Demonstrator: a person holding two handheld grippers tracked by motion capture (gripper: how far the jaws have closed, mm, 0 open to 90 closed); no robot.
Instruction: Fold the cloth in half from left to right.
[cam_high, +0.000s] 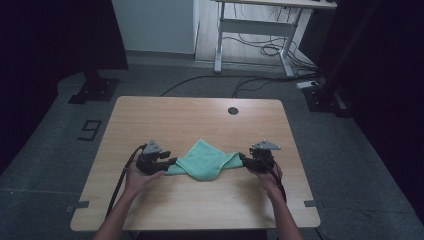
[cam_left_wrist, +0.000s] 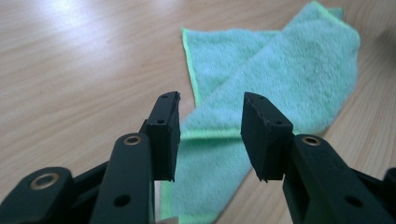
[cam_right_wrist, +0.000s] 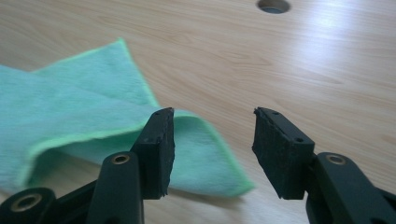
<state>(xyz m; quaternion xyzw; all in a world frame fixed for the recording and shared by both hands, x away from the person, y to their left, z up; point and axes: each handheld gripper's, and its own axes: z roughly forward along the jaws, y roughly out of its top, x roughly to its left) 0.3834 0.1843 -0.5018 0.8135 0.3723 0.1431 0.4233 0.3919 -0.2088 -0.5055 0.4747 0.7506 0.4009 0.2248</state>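
Left tongs (cam_high: 172, 161) and right tongs (cam_high: 241, 158) both gape.

The high view looks forward and down from above the person's side, taking in the whole counter (cam_high: 150, 115) and the floor beyond. The left gripper view sits low and close behind the left tongs (cam_left_wrist: 210, 135), looking along them at the green cloth (cam_left_wrist: 280, 70). The right gripper view sits equally near behind the right tongs (cam_right_wrist: 212, 149). All three share that cloth and the wood around it.
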